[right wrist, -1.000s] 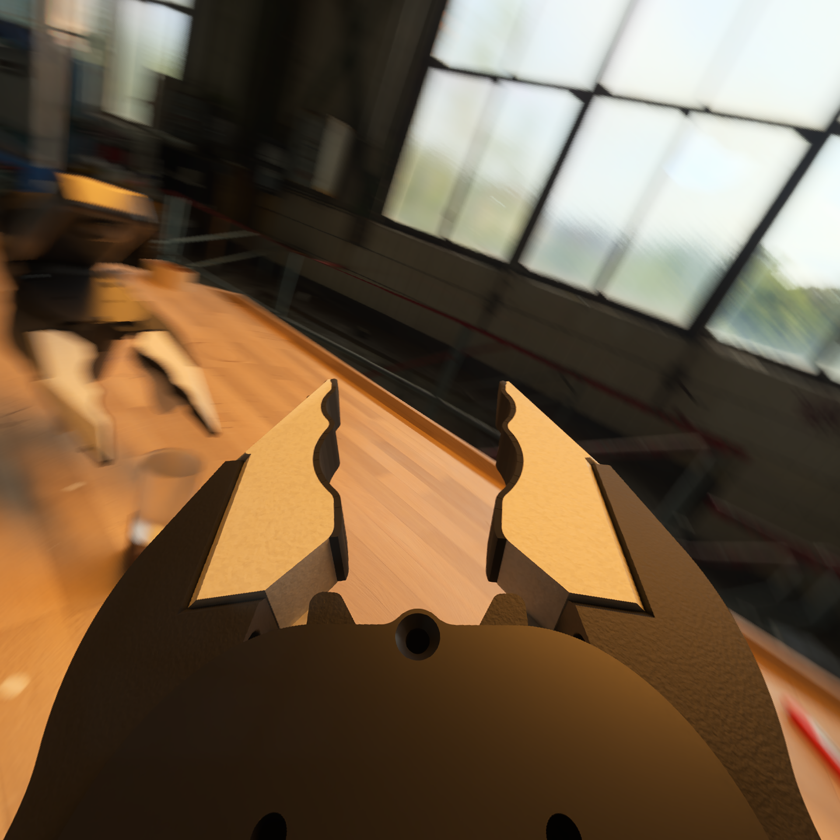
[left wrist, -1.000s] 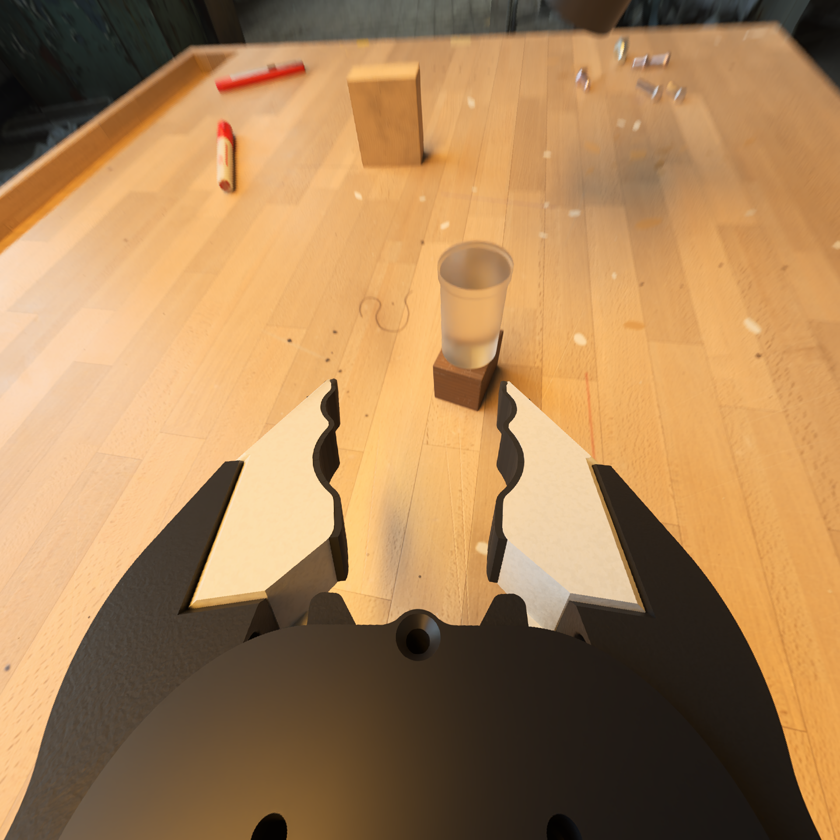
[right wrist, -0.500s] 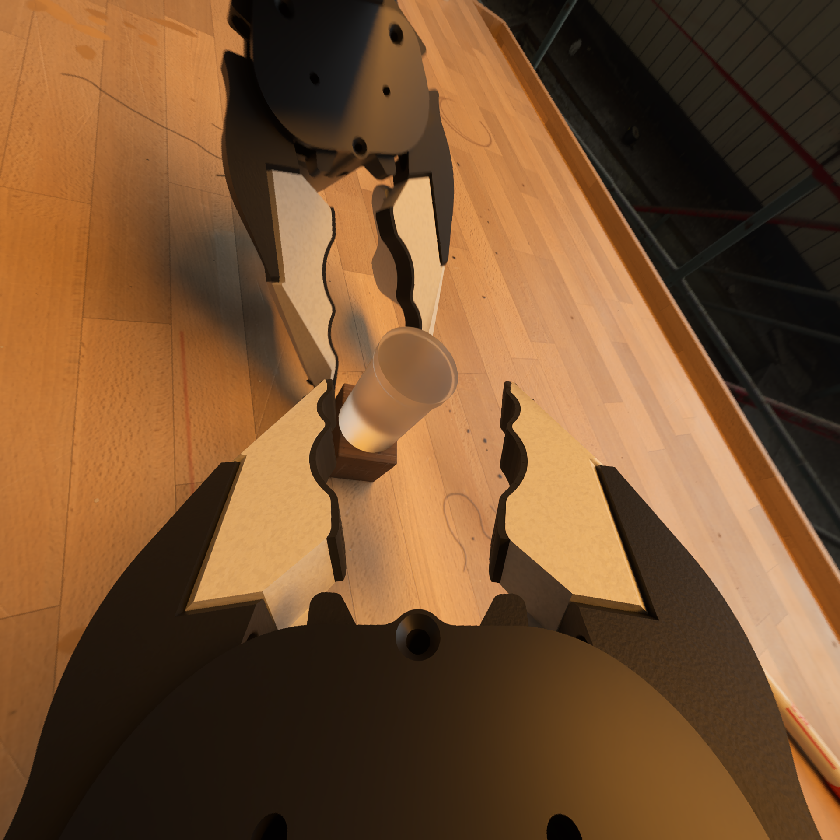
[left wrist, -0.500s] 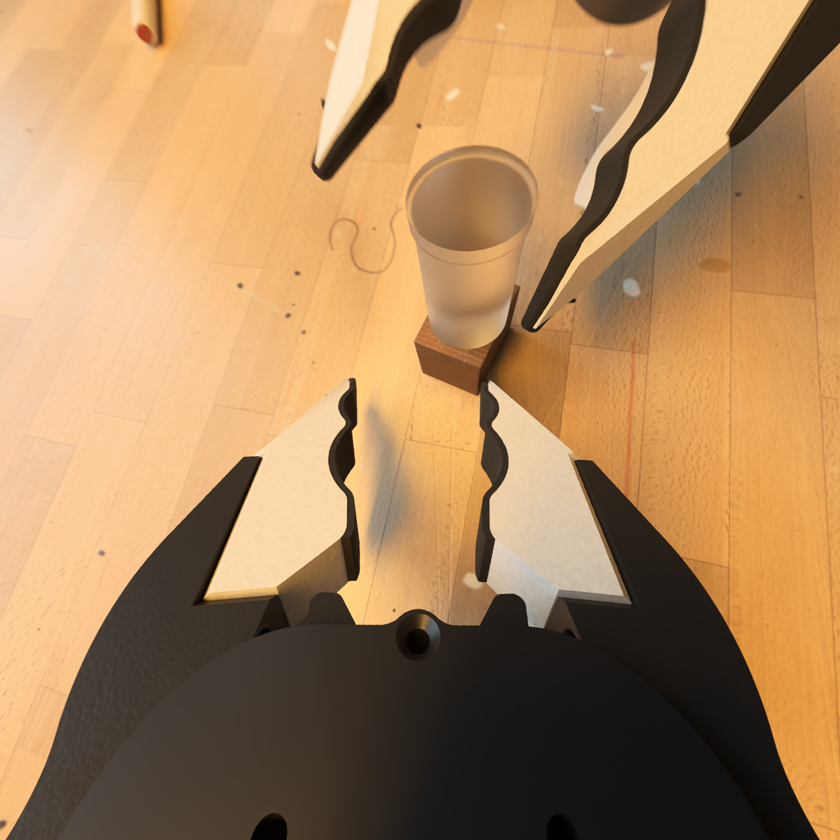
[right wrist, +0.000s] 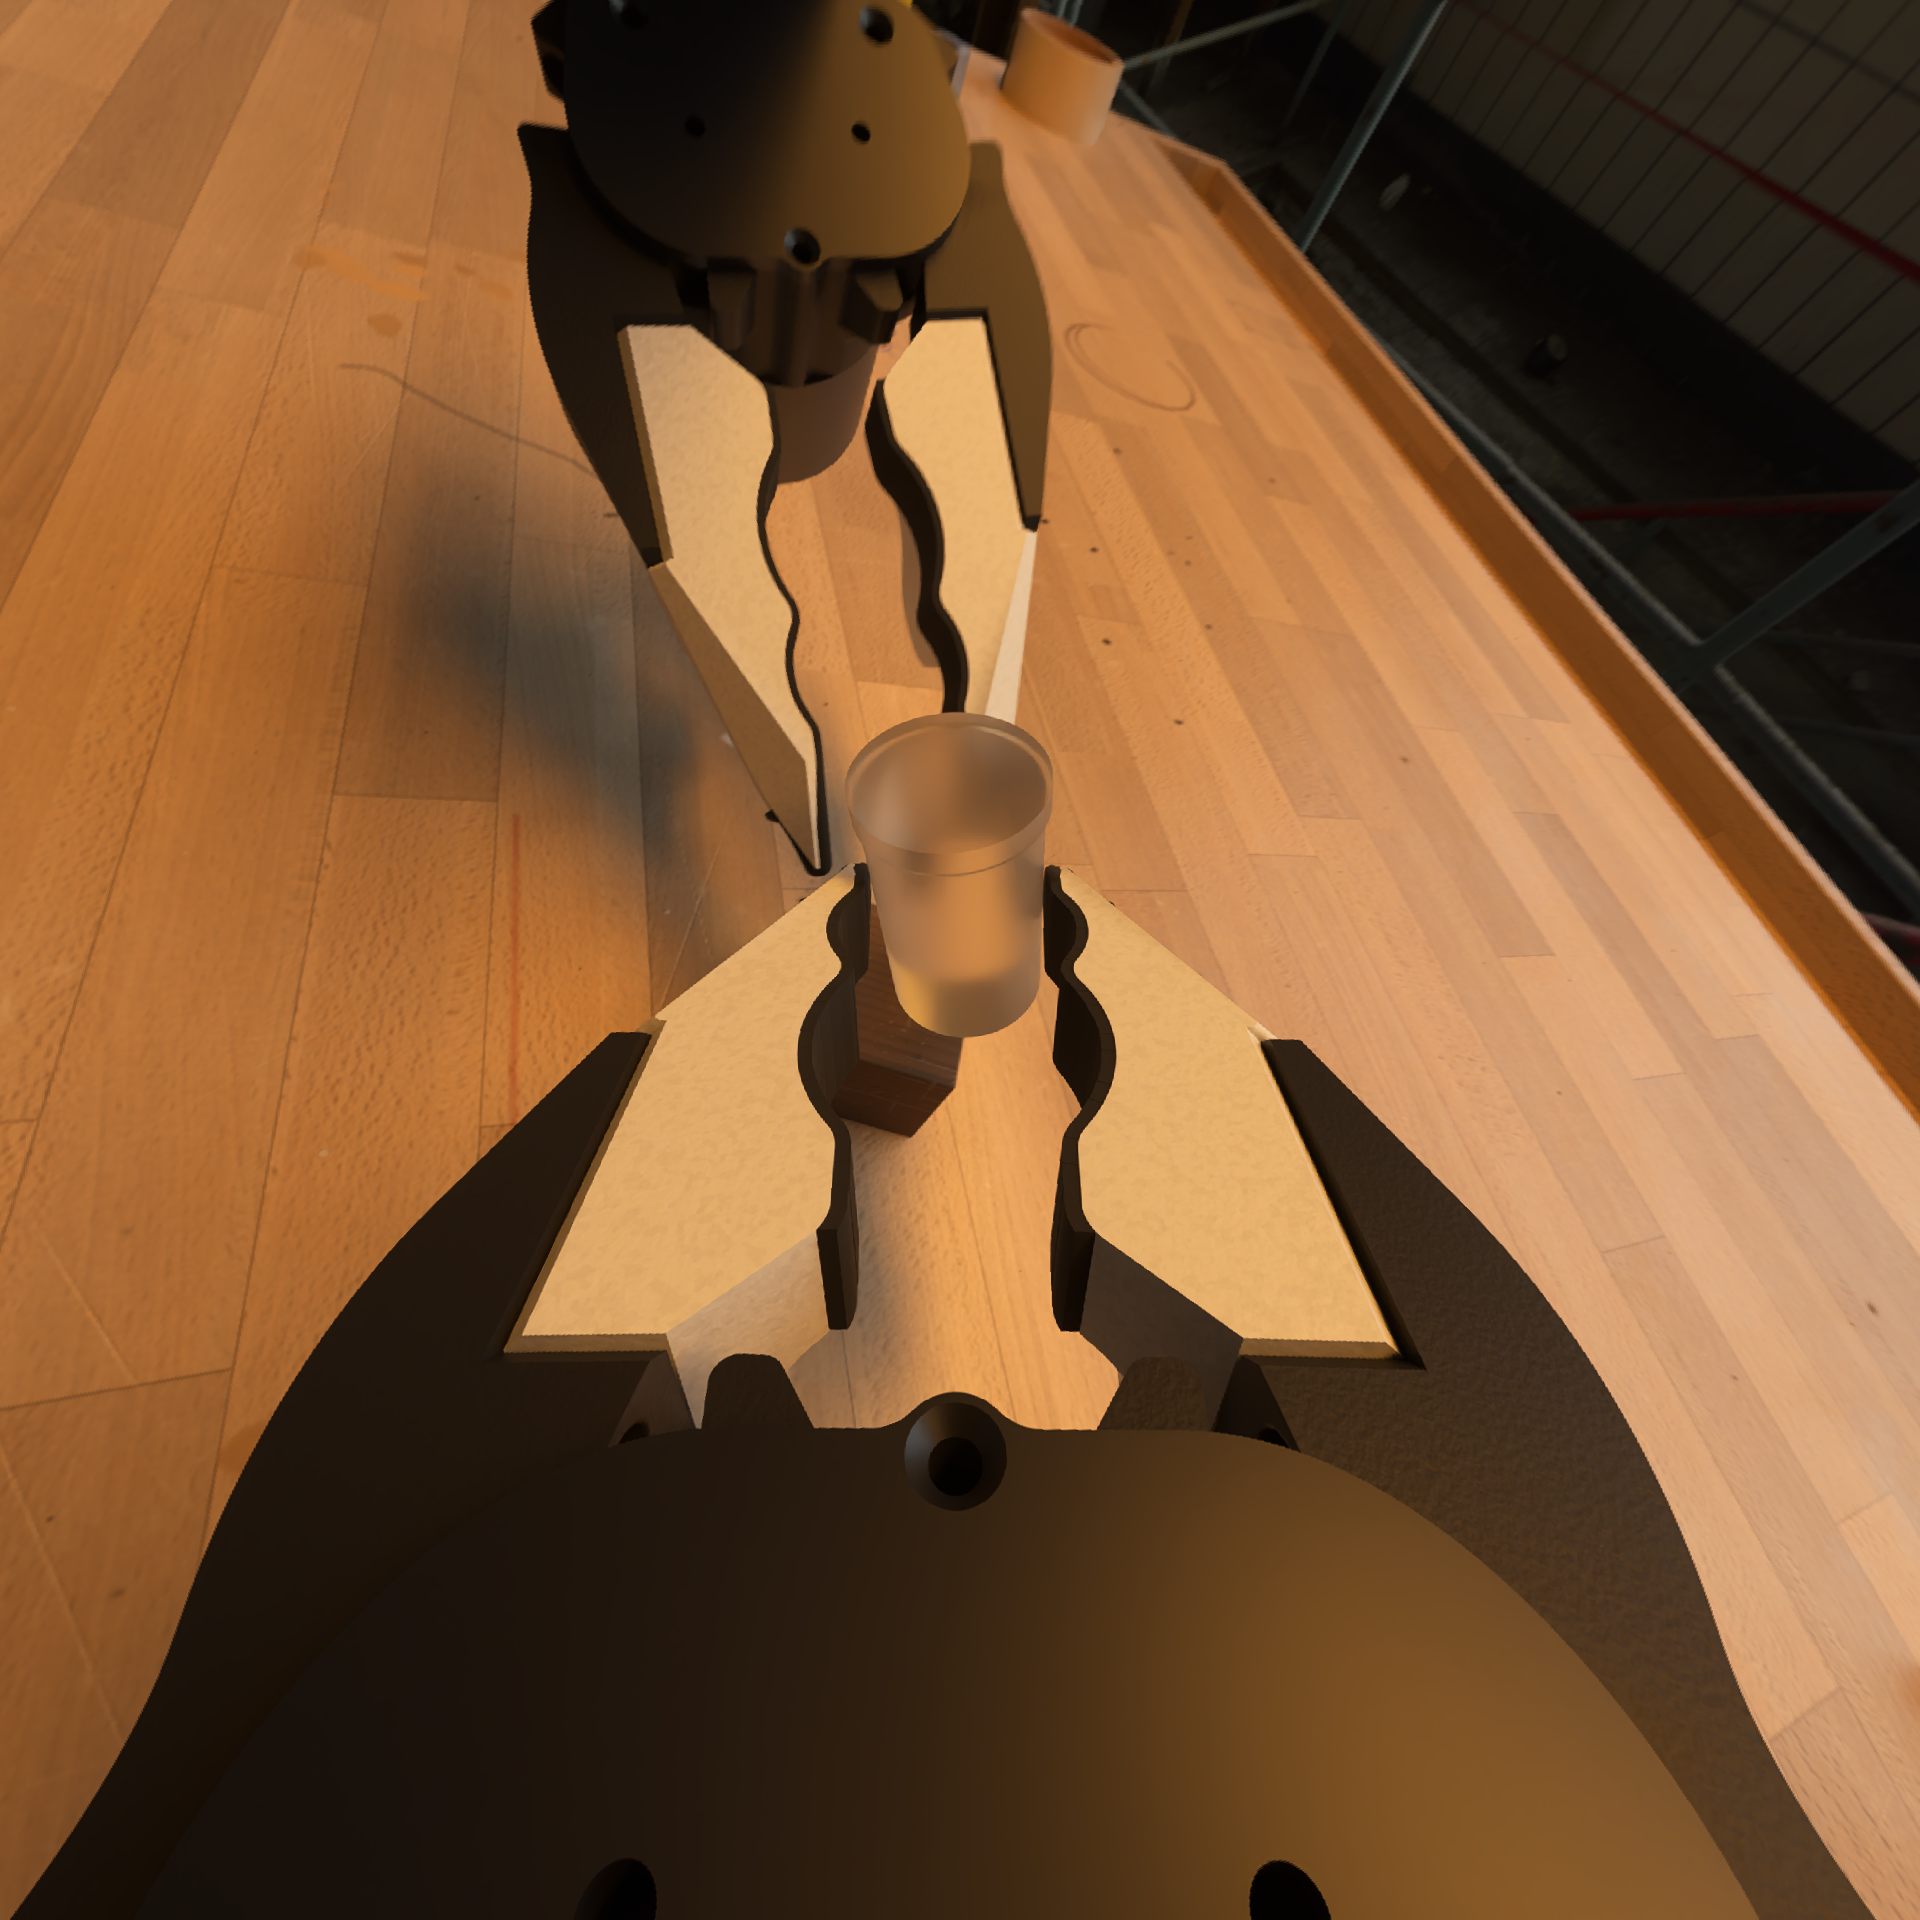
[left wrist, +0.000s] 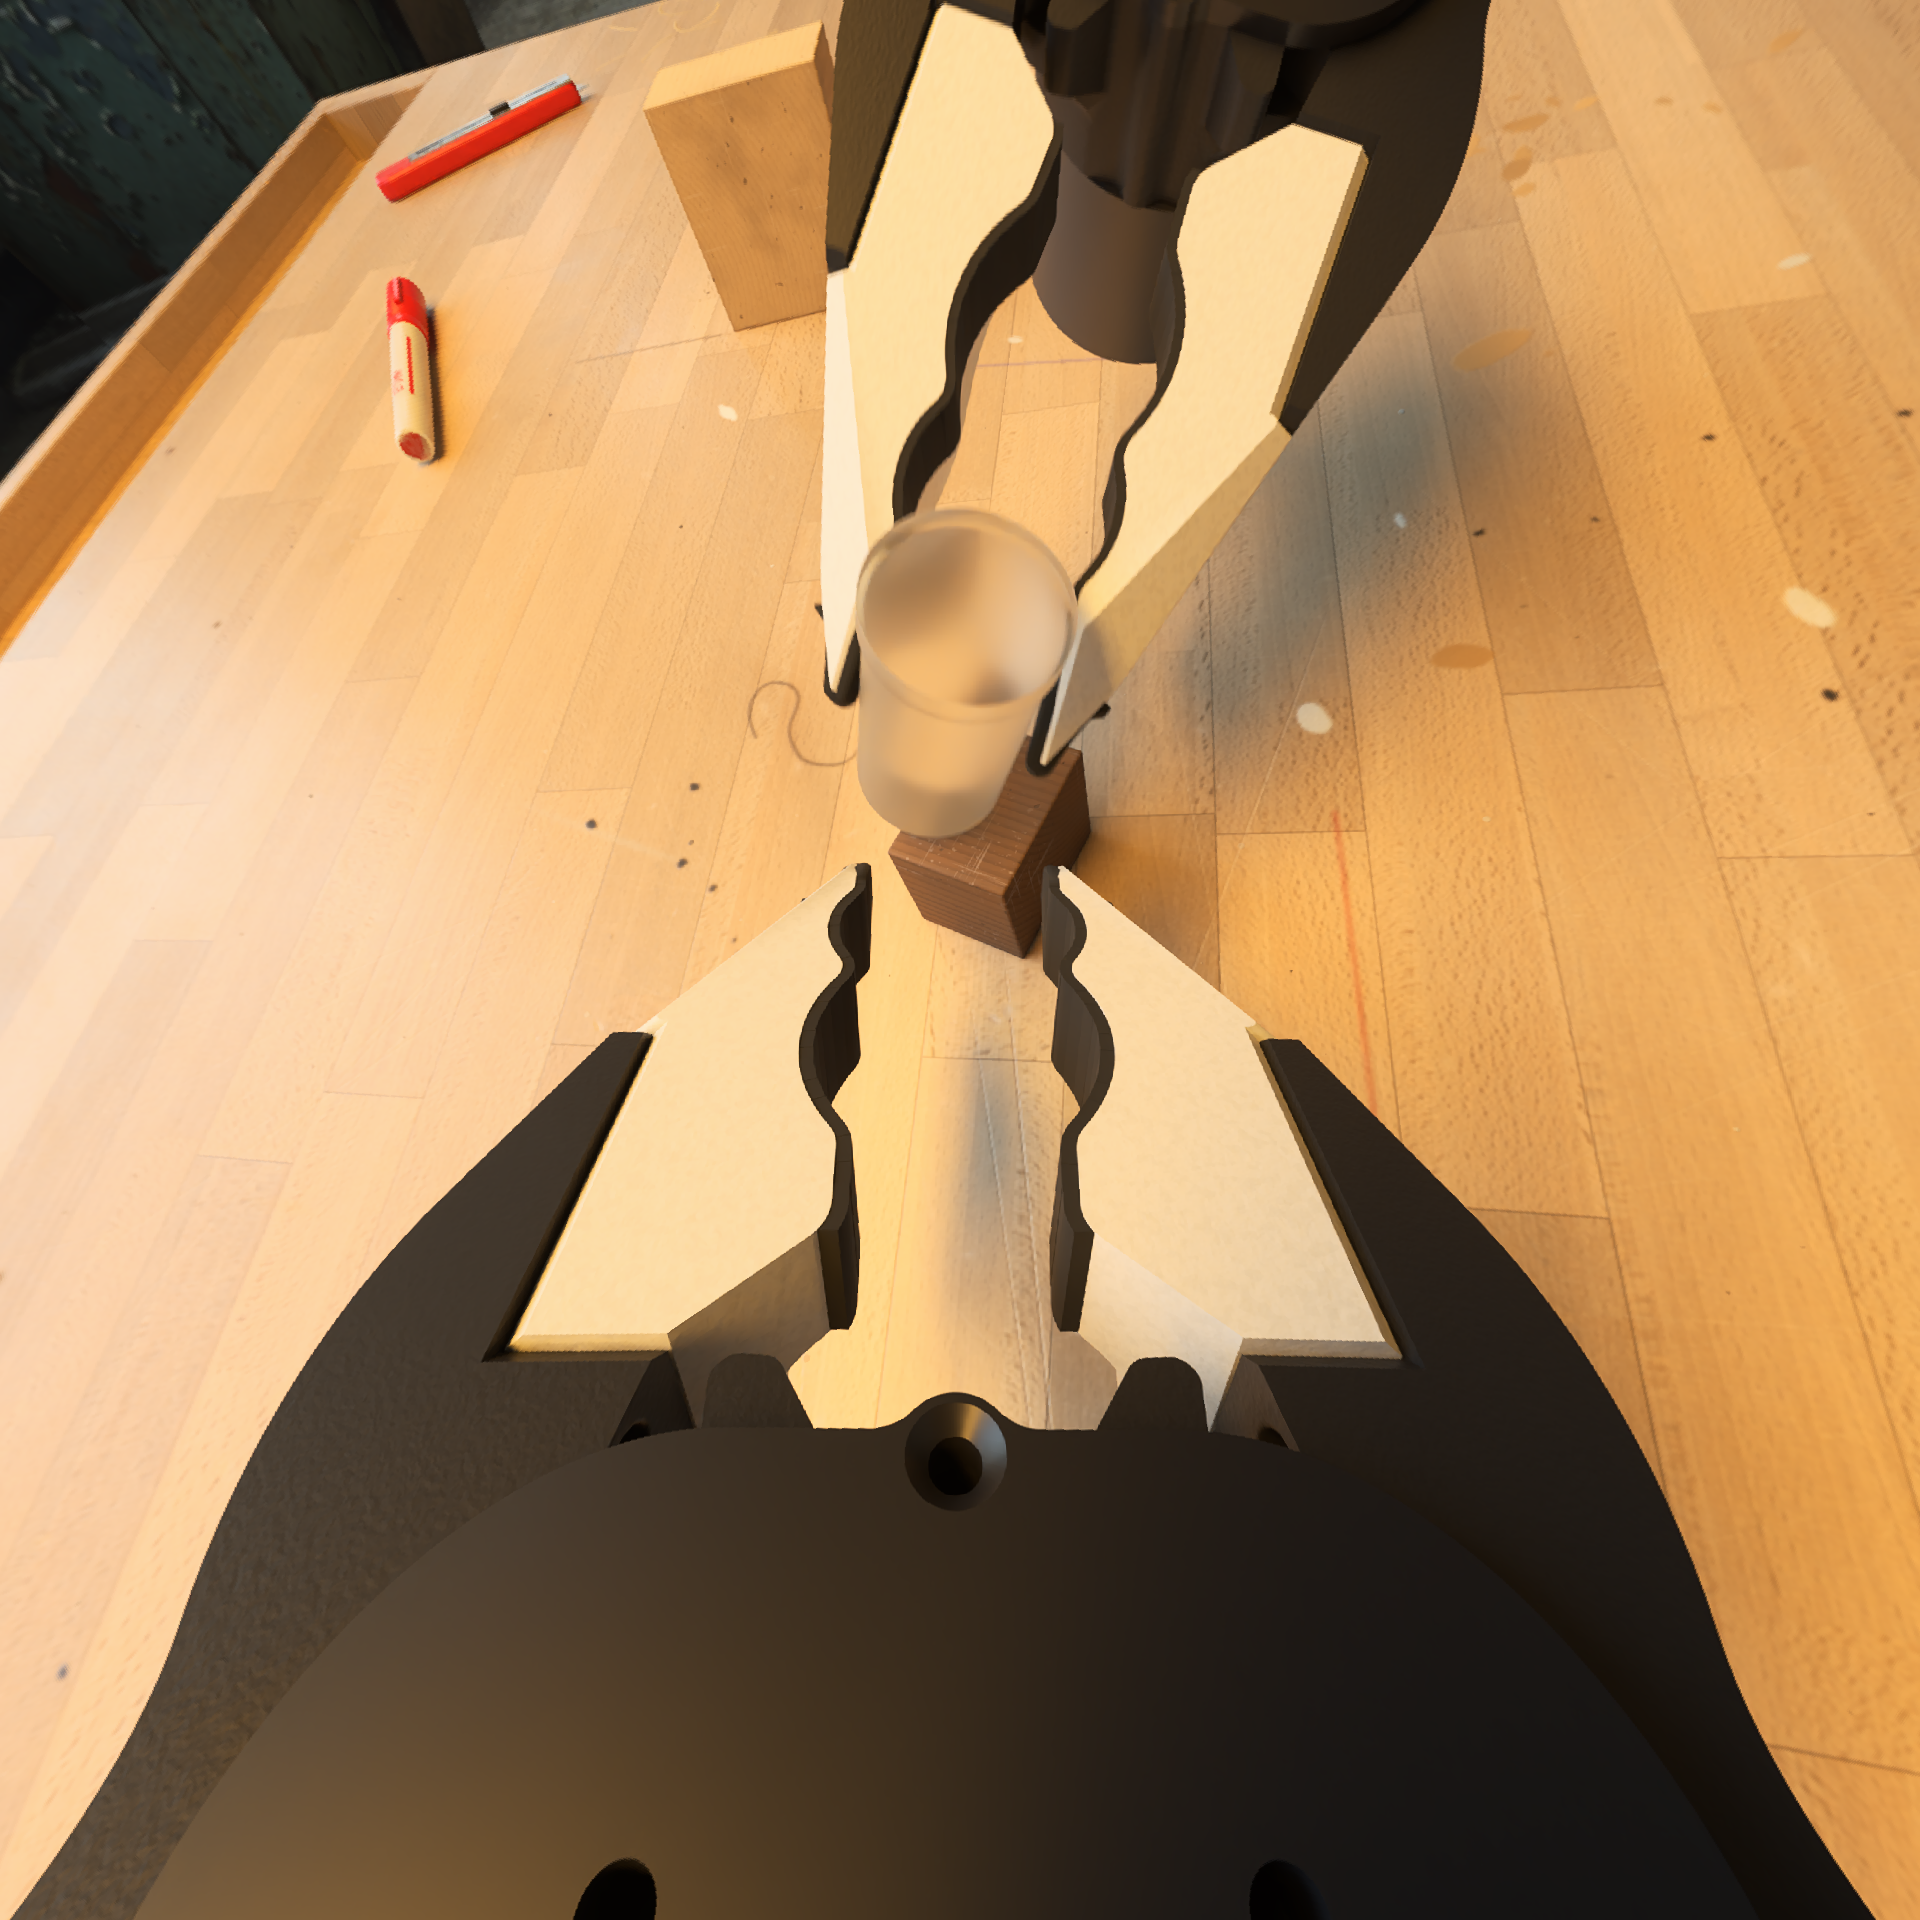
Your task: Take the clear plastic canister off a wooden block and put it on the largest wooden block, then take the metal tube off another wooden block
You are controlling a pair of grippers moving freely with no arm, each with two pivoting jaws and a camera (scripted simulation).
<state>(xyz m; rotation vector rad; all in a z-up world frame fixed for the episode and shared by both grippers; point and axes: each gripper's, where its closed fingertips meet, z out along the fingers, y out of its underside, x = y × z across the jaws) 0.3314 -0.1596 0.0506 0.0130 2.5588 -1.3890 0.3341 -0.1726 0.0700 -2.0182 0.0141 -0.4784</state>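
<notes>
The clear plastic canister [left wrist: 956,665] sits tilted on a small dark wooden block [left wrist: 987,883], its base overhanging the block's edge. My right gripper [right wrist: 954,878] reaches in from the far side, its fingertips pressed on both sides of the canister [right wrist: 951,883]. It also shows in the left wrist view [left wrist: 948,717]. My left gripper [left wrist: 956,878] is low at the table, its jaws narrowed on the near corner of the dark block. The largest wooden block [left wrist: 748,177], pale and upright, stands behind to the left. No metal tube is in view.
A red and cream marker [left wrist: 410,369] and a red flat tool [left wrist: 478,135] lie at the far left near the table's raised rim [left wrist: 125,395]. A tape roll [right wrist: 1060,73] stands by the rim in the right wrist view.
My right gripper swung down over the canister and narrowed onto it. My left gripper moved in and narrowed its jaws at the dark block. The canister now leans off-centre.
</notes>
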